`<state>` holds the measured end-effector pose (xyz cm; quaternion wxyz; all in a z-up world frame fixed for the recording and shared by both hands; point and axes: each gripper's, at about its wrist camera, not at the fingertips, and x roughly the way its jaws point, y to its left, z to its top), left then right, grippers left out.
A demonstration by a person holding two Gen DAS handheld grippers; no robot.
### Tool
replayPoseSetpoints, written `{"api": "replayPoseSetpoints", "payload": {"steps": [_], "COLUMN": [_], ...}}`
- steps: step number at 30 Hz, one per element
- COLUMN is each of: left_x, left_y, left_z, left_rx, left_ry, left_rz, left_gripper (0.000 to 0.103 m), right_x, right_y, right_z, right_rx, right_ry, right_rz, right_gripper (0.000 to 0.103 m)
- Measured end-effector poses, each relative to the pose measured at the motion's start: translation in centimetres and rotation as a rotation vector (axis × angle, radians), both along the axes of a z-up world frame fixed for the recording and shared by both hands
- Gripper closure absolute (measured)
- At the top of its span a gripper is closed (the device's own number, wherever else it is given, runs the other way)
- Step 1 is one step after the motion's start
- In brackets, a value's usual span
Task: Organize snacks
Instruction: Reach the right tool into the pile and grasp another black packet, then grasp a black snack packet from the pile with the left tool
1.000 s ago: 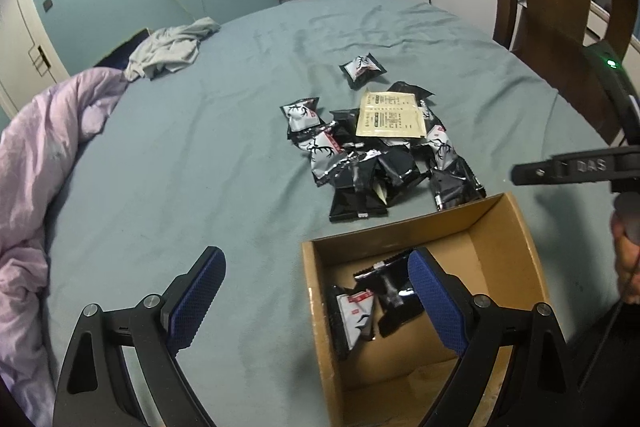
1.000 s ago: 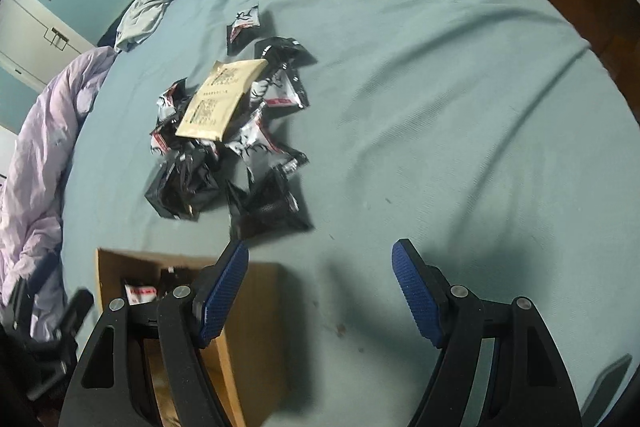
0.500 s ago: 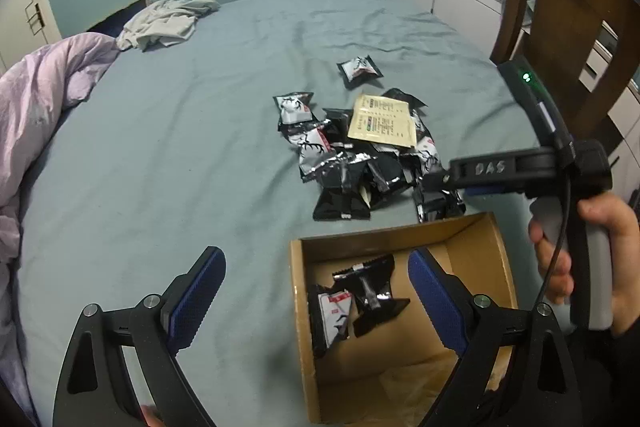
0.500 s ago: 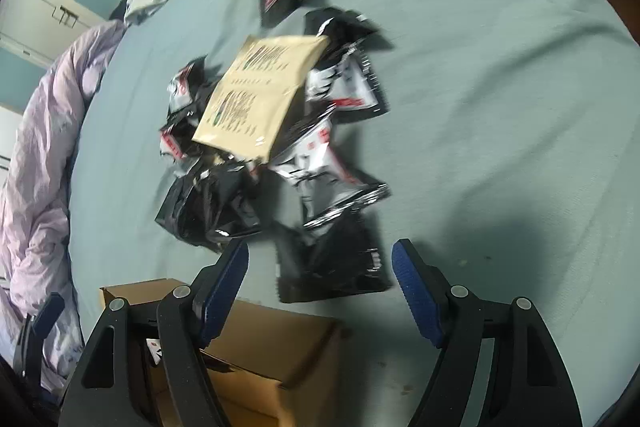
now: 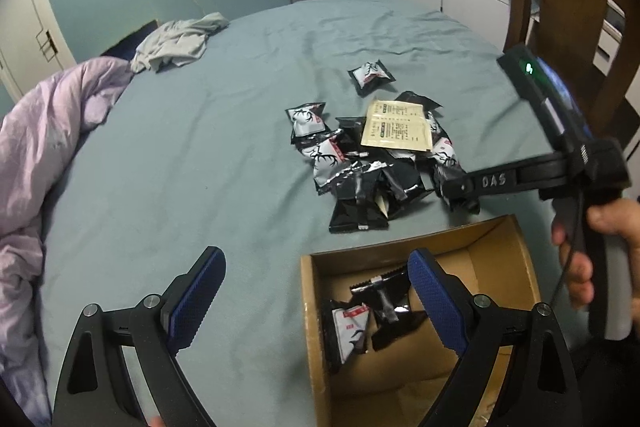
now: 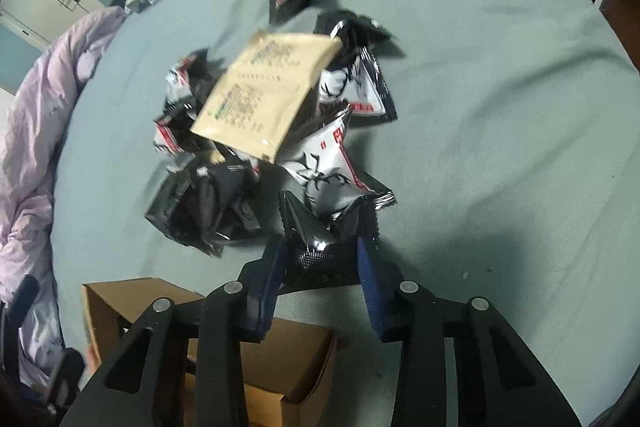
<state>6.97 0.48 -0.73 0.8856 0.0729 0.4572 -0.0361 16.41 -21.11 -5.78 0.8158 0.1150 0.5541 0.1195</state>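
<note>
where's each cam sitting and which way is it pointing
Left wrist: on the left gripper, angled down over the cardboard box and bed; its open fingers show, plus the right gripper and the hand holding it.
Right wrist: on the right gripper, looking steeply down at the snack pile; its fingers are closing on a black snack packet.
Shared: snack pile, tan packet, box, purple duvet.

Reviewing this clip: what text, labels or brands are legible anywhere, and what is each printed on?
"DAS": raised letters on the right tongs' black arm.
Tan sachet: printed lines, too small to read.
Black-and-white snack packets: red labels, antler design, text unreadable.
Cardboard box: no text visible.
</note>
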Motion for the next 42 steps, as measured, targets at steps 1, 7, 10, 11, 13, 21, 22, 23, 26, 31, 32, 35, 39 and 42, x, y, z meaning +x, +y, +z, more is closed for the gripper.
{"api": "replayPoseSetpoints", "payload": {"steps": [1, 7, 10, 11, 13, 21, 22, 23, 26, 31, 32, 35, 39, 42], "left_x": [0.1, 1.7, 3.8, 4.5, 6.5, 11.6, 11.8, 12.1, 12.7, 13.0, 13.0, 12.9, 12.2, 11.3], "left_y": [-0.1, 0.0, -0.2, -0.1, 0.0, -1.2, -1.4, -1.6, -1.9, -2.0, -2.0, -1.8, -2.3, -2.1], "left_z": [-0.1, -0.4, 0.2, 0.2, -0.7, -5.4, -5.7, -6.0, -7.1, -9.6, -9.8, -9.9, -9.5, -8.3], "left_rx": [0.001, -0.005, -0.011, -0.021, -0.065, -0.094, -0.092, -0.089, -0.072, -0.076, -0.100, -0.140, -0.136, -0.138], "left_ry": [0.000, 0.011, -0.011, -0.010, 0.033, 0.265, 0.279, 0.289, 0.328, 0.432, 0.444, 0.443, 0.402, 0.359], "left_rz": [-0.004, 0.040, 0.040, 0.048, 0.053, -0.035, -0.046, -0.054, -0.061, -0.049, -0.052, -0.057, -0.084, -0.063], "left_gripper": [0.009, 0.009, 0.009, 0.008, 0.007, 0.007, 0.007, 0.007, 0.010, 0.049, 0.053, 0.061, 0.067, 0.069], "right_x": [-0.1, -1.6, -2.6, -2.9, -3.5, -4.0, -3.8, -3.8, -3.0, -2.5, -2.5, -2.5, -3.1, -4.0], "right_y": [-0.1, -1.3, -3.7, -4.3, -5.1, -5.7, -5.6, -5.6, -5.4, -5.6, -5.5, -5.4, -5.5, -5.7], "right_z": [0.2, 2.7, 3.9, 4.2, 4.6, 3.9, 3.8, 3.6, 3.7, 3.6, 3.5, 3.6, 3.8, 4.2], "right_rx": [0.003, 0.086, 0.140, 0.155, 0.170, 0.174, 0.172, 0.169, 0.169, 0.161, 0.159, 0.152, 0.138, 0.138], "right_ry": [-0.012, -0.116, -0.170, -0.189, -0.224, -0.219, -0.215, -0.209, -0.201, -0.205, -0.206, -0.213, -0.242, -0.274], "right_rz": [-0.002, -0.065, -0.131, -0.155, -0.192, -0.229, -0.228, -0.225, -0.221, -0.224, -0.223, -0.221, -0.229, -0.230], "right_gripper": [0.069, 0.071, 0.071, 0.071, 0.071, 0.071, 0.071, 0.071, 0.071, 0.071, 0.071, 0.071, 0.071, 0.071]}}
